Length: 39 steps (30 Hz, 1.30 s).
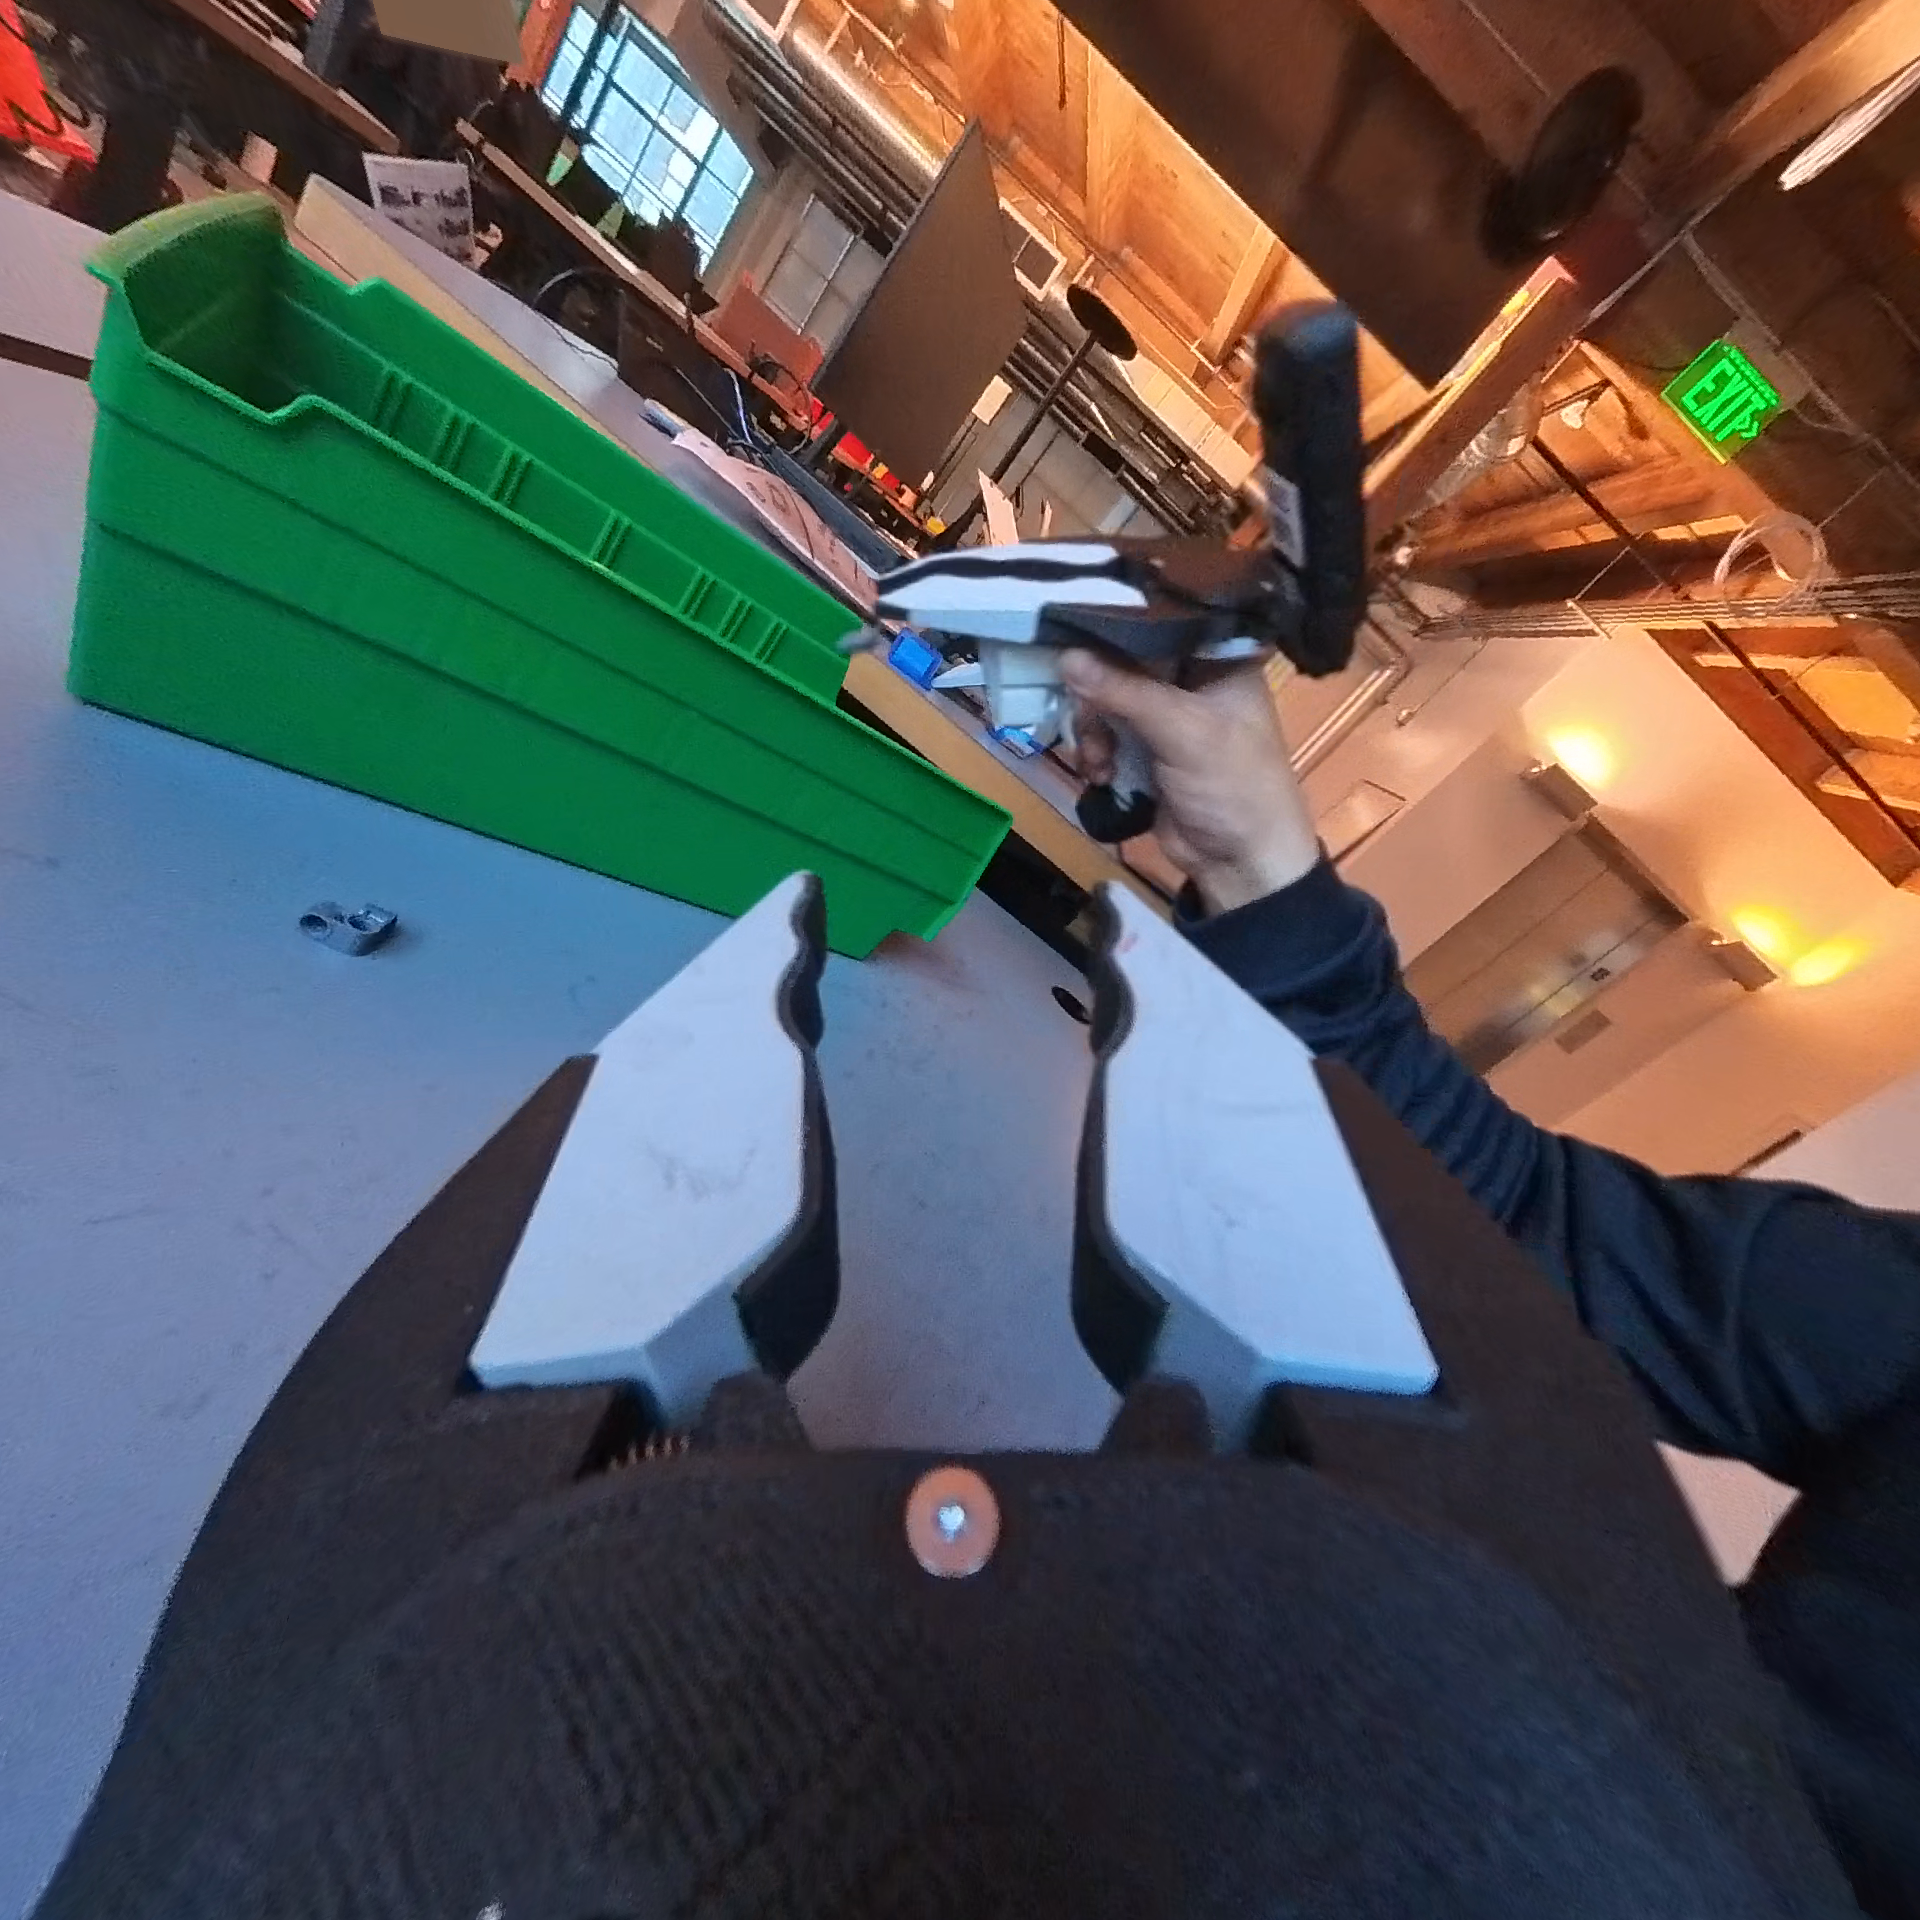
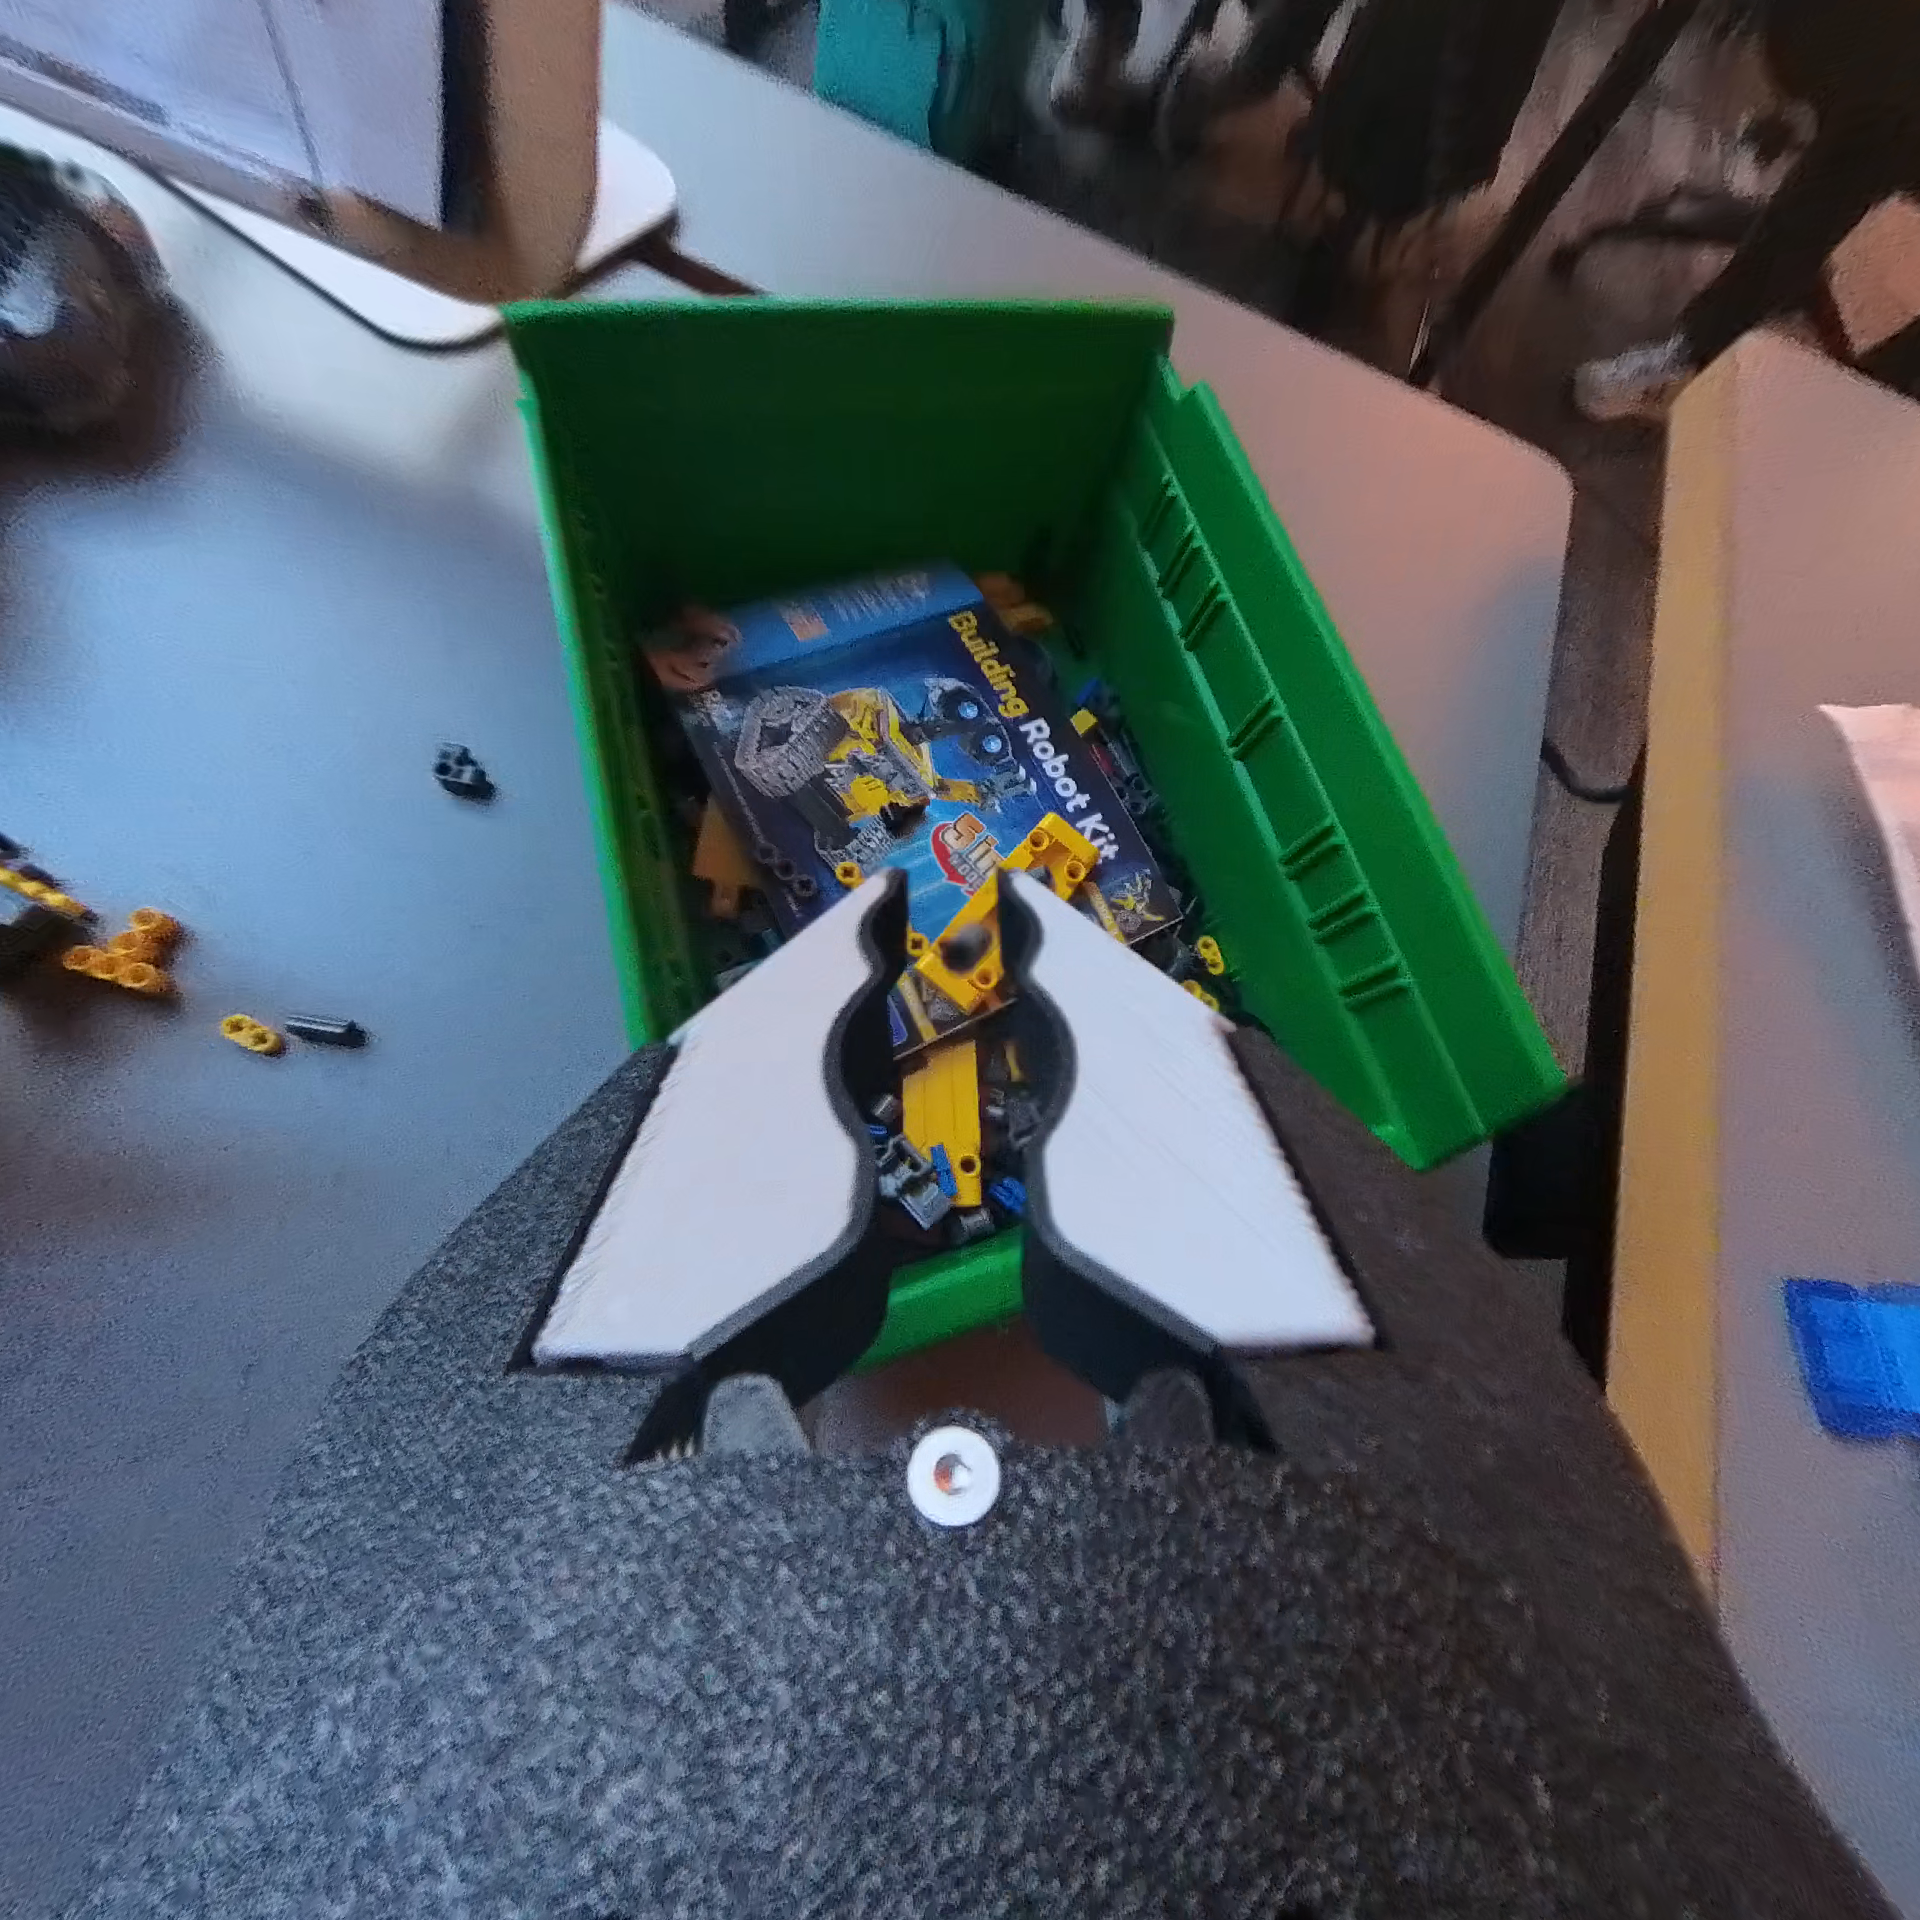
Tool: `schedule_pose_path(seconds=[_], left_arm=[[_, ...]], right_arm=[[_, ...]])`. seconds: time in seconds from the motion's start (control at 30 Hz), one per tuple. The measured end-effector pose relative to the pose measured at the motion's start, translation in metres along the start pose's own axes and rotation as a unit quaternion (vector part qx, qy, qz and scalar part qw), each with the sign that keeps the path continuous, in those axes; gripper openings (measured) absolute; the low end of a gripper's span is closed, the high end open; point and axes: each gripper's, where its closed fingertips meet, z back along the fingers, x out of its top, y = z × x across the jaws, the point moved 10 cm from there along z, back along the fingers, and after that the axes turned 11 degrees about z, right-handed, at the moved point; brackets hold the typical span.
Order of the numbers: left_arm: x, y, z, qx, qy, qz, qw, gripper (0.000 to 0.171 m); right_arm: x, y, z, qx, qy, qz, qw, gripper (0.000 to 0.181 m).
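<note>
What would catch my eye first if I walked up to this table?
The bright green bin in the middle of the grey table, with a blue booklet lying on a jumble of small yellow and black building pieces inside. The right gripper hangs just above it, pinching a yellow piece. The left gripper hovers open and empty beside the bin, near a small metal part.

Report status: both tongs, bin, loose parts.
Left tongs open, empty, above grey table. Right tongs pinching yellow piece over green bin. Loose parts on table left of bin.
</note>
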Motion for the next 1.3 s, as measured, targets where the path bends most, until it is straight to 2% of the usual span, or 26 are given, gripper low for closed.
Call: schedule_pose_path(seconds=[0.1, 0.23, 0.33, 0.37, 0.47, 0.53, 0.6, 0.67, 0.73, 0.8, 0.87, 0.93, 0.97, 1.0, 1.03, 1.1, 1.2, 1.3], left_arm=[[0.002, 0.0, 0.004, 0.009, -0.013, -0.033, 0.999, 0.03], [0.006, -0.003, 0.008, 0.04, -0.026, -0.073, 0.996, 0.03], [0.006, -0.007, 0.009, 0.037, -0.032, -0.098, 0.994, 0.027], [0.006, -0.008, 0.008, 0.04, -0.03, -0.105, 0.993, 0.027], [0.005, -0.008, 0.009, 0.052, -0.024, -0.134, 0.989, 0.025], [0.005, -0.008, 0.011, 0.072, -0.032, -0.159, 0.984, 0.02], [0.006, -0.008, 0.014, 0.088, -0.038, -0.174, 0.98, 0.012], [0.007, -0.008, 0.015, 0.081, -0.027, -0.171, 0.982, 0.011], [0.007, -0.008, 0.015, 0.044, 0.003, -0.161, 0.986, 0.0], [0.01, -0.004, 0.013, 0.04, 0.017, -0.141, 0.989, 0.011], [0.013, -0.006, 0.011, 0.047, 0.032, -0.177, 0.983, 0.0], [0.018, -0.01, 0.007, 0.075, 0.042, -0.224, 0.971, 0.001], [0.018, -0.012, 0.004, 0.069, 0.061, -0.241, 0.966, 0.03], [0.018, -0.014, 0.001, 0.053, 0.088, -0.244, 0.964, 0.043], [0.019, -0.013, -0.002, 0.044, 0.115, -0.232, 0.965, 0.04], [0.02, -0.008, -0.008, 0.046, 0.151, -0.208, 0.965, 0.035], [0.019, 0.005, -0.013, 0.096, 0.163, -0.207, 0.96, 0.025], [0.022, 0.012, -0.01, 0.186, 0.162, -0.248, 0.937, 0.037]], right_arm=[[0.007, -0.004, -0.017, 0.004, 0.024, -0.014, 1.0, 0.038], [0.02, -0.003, -0.023, -0.014, -0.003, -0.014, 1.0, 0.045], [0.04, 0.013, -0.017, -0.004, -0.083, -0.016, 0.996, 0.057], [0.048, 0.021, -0.016, 0.014, -0.114, -0.025, 0.993, 0.063], [0.069, 0.053, -0.021, 0.099, -0.181, -0.048, 0.977, 0.064], [0.078, 0.074, -0.03, 0.136, -0.2, -0.059, 0.969, 0.06], [0.081, 0.092, -0.039, 0.162, -0.206, -0.044, 0.964, 0.045], [0.079, 0.106, -0.046, 0.183, -0.216, -0.039, 0.958, 0.022], [0.072, 0.116, -0.053, 0.215, -0.218, -0.036, 0.951, 0.02], [0.062, 0.126, -0.059, 0.262, -0.209, -0.012, 0.942, 0.018], [0.055, 0.133, -0.062, 0.299, -0.194, -0.001, 0.934, 0.014], [0.054, 0.135, -0.061, 0.297, -0.196, 0.007, 0.935, 0.016], [0.053, 0.134, -0.063, 0.278, -0.191, 0.011, 0.941, 0.04], [0.052, 0.133, -0.066, 0.256, -0.184, 0.018, 0.949, 0.061], [0.049, 0.133, -0.071, 0.245, -0.174, 0.032, 0.953, 0.067], [0.045, 0.135, -0.08, 0.253, -0.137, 0.038, 0.957, 0.062], [0.042, 0.137, -0.085, 0.234, -0.133, 0.042, 0.962, 0.054], [0.042, 0.137, -0.086, 0.179, -0.121, 0.069, 0.974, 0.054]])
